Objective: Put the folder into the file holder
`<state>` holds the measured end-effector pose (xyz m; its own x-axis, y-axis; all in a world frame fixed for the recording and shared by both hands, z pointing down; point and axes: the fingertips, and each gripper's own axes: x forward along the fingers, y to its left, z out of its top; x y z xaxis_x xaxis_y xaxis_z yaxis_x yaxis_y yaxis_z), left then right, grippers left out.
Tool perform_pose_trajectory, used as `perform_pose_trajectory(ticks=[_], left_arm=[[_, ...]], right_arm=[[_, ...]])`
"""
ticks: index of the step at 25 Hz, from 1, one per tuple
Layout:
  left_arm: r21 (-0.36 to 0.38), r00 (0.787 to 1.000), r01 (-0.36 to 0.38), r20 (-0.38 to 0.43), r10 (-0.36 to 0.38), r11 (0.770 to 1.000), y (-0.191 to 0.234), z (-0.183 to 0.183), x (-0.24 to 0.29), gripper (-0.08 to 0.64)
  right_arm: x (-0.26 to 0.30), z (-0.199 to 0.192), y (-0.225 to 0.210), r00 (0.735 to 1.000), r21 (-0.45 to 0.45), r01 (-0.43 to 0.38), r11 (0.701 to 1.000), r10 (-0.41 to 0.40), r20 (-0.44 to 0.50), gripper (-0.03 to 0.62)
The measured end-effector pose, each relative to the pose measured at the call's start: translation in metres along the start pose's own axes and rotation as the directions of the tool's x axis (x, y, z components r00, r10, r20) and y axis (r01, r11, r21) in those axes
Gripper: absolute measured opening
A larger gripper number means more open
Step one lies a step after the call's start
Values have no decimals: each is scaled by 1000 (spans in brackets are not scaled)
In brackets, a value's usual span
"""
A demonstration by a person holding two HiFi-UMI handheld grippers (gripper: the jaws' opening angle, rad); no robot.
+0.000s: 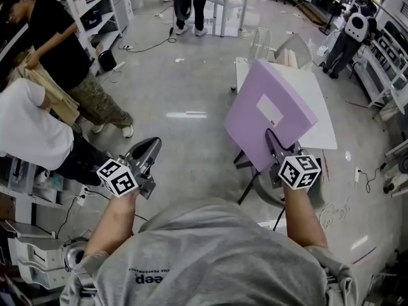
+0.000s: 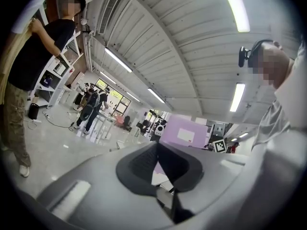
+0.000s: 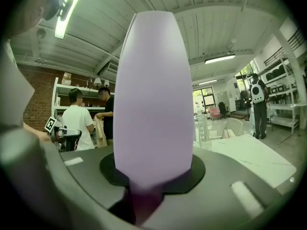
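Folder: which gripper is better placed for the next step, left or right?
Right. The right gripper is shut on the purple folder, the white table ahead; the left gripper holds nothing.

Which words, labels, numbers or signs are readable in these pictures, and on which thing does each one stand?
"eep": on the grey shirt; the start of the word is hidden.
Small line above it: too small to read.
White label on the purple folder: too blurred, nothing readable.
Marker cubes: black-and-white patterns only, no letters.
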<state>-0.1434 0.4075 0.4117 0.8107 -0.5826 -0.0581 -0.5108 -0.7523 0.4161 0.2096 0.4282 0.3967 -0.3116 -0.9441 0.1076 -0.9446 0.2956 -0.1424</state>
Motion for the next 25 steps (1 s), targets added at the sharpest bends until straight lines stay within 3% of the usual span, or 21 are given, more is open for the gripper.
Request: perform_pose_trajectory(ticks=[6,11,18,25], left_arm=[[-15,1000,-18,-5,18,1000,14,3,14,60],[-30,1000,-4,-4,4,1000,56,15,27,60],[-35,998,65,4,-65,997,175,57,63,60],[-13,986,163,-45,-164,987,297,125,119,60]], right_arm=[[22,7,-5,1000,1,-24,1000,24,9,120],[72,12,1,1000,3,-30,1000,30,2,120],[186,22,17,1000,-15,-2,1000,3,15,120],[321,48,30,998,0,43,999,-43,43,120]])
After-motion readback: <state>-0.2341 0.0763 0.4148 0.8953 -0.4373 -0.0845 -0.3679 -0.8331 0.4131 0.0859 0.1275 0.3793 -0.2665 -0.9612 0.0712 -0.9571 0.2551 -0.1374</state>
